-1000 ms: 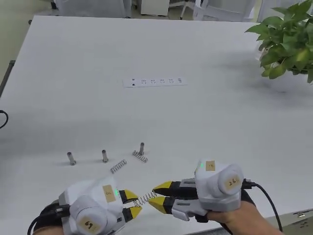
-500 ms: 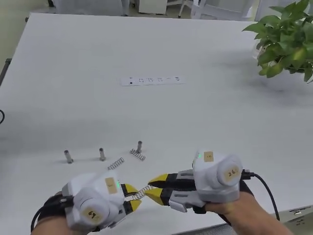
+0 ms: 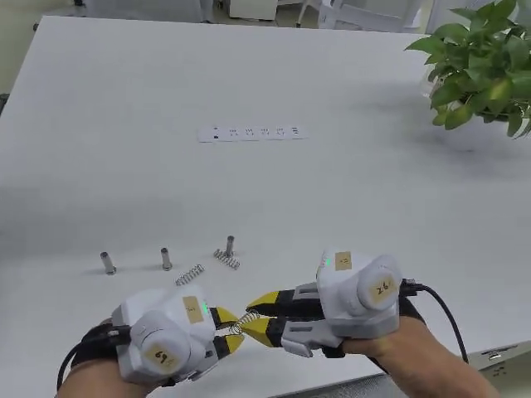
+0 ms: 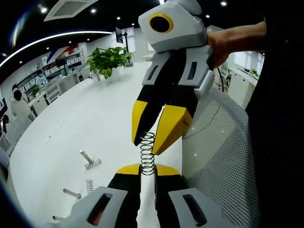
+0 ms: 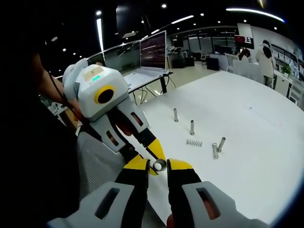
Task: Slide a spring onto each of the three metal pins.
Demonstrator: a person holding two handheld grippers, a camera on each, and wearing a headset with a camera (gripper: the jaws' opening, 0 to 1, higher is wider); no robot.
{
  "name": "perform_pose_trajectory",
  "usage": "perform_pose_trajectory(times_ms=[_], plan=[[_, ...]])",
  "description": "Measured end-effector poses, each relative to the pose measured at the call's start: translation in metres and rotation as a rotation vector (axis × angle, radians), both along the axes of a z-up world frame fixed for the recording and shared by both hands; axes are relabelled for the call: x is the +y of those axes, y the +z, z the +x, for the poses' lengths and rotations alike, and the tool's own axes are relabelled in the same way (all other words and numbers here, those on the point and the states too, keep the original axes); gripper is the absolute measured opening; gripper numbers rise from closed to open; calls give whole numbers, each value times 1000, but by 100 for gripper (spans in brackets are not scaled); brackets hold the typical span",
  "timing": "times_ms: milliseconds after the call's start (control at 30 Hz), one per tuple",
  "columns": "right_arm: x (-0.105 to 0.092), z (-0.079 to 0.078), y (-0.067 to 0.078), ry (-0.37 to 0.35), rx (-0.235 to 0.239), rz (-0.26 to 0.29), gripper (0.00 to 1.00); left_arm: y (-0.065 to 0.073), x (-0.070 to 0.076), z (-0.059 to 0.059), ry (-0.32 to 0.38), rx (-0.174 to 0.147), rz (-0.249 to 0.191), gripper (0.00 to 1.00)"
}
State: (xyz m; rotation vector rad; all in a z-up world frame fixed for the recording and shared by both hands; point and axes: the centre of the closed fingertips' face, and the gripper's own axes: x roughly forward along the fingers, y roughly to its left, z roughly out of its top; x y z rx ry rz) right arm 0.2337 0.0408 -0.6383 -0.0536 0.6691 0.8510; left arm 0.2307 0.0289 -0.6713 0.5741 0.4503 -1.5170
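Spring (image 3: 241,322): one, held clear of the bench (image 3: 357,199) over its near edge, spanning the short gap between two claws that meet tip to tip. Left claw (image 3: 231,328): closed on one end of the spring; in the left gripper view the coil rises straight up from between its yellow tips. Right claw (image 3: 249,316): closed on the other end; in the right gripper view the spring shows end-on, a small ring pinched between the tips. Each claw is carried in one of the person's hands. Pins (image 3: 166,259): three, metal, standing upright in a row on the bench beyond the claws, well apart from one another, each bare. Loose springs (image 3: 190,274): two, lying flat on the bench; one lies between the middle and right-hand pins and a little nearer the person, the other just beside the foot of the right-hand pin (whether it touches the pin cannot be told). Power strip (image 3: 253,133): white, flat on the bench, well beyond the pins. Plant (image 3: 481,66): green, leafy, at the far right of the bench.
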Motion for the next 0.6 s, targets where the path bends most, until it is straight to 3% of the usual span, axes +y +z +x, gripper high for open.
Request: perform_pose_trajectory(times_ms=[67, 167, 400, 600], plan=[[-1, -1, -1, 17, 1, -17, 15, 1, 0, 0, -5, -3, -2, 2], [-5, -6, -4, 88, 0, -92, 18, 3, -1, 0, -11, -7, -5, 2], [-12, -15, -8, 223, -2, -212, 20, 6, -6, -8, -66, -30, -5, 2], [-11, -20, -10, 294, -4, -258, 20, 6, -10, -16, -111, -41, -1, 2]])
